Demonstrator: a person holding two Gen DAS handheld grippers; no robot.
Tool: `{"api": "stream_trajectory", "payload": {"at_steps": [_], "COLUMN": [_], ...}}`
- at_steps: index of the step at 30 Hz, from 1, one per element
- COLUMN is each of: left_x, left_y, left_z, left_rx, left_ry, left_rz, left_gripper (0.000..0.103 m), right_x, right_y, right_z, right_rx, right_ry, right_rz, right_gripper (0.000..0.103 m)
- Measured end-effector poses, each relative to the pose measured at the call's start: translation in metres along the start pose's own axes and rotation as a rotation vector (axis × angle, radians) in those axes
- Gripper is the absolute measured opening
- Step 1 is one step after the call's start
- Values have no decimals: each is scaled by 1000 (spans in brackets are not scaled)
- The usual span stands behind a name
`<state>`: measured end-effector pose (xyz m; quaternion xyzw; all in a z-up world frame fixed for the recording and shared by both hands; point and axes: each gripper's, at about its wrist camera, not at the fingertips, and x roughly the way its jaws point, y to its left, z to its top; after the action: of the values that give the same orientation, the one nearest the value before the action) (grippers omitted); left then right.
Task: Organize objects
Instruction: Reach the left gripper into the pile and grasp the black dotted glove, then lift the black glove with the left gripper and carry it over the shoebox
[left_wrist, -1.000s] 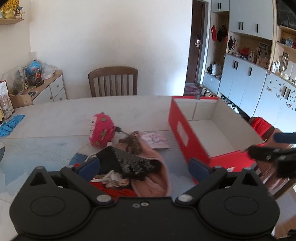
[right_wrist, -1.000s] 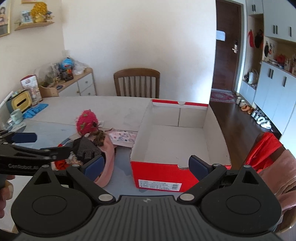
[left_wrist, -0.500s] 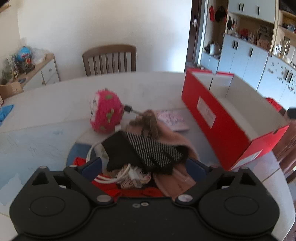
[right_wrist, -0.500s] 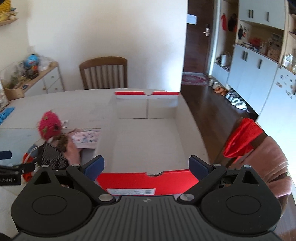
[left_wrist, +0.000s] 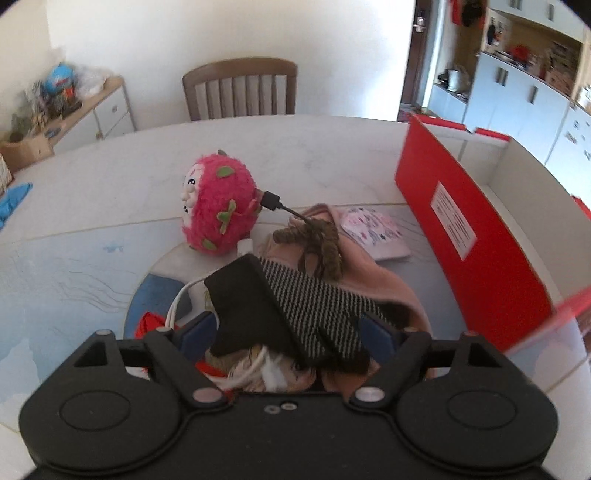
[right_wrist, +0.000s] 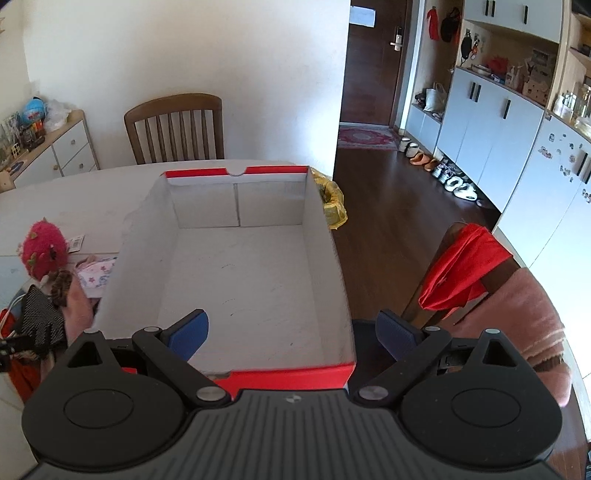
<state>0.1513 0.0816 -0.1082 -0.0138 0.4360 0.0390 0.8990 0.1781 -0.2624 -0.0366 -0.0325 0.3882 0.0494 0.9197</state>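
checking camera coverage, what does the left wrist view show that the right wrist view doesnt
Only the left wrist view: the left tongs open around the black striped glove on the pile, their jaws just closing in, and the black cable plug beside the plush.

Only the right wrist view: the box's bare white floor, the right tongs open over its near corner, the red cloth on a chair, the shoes by the cabinets.

Both: the red box, pink plush, pink hat, wooden chair.

Black striped glove (left_wrist: 295, 306) tops the clothing pile (left_wrist: 369, 288); pink plush (left_wrist: 218, 206) beside; red box (right_wrist: 251, 280) open, empty.
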Motion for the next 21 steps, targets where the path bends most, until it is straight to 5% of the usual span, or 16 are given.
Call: {"api": "stream_trajectory", "payload": {"at_steps": [9,21], "left_x": [32,43], "left_y": [-9,-13], "left_z": [16,13], "left_rx": [-46,-69], "left_ry": [57,87], "left_rz": [37,84], "left_gripper": [79,54], "right_x": [34,70], "right_y": [-24,-38], "right_z": [15,15], "right_rx": [-14,-5], "right_ry": [40,117], "right_rz": [17,85], "right_gripper": [95,67]}}
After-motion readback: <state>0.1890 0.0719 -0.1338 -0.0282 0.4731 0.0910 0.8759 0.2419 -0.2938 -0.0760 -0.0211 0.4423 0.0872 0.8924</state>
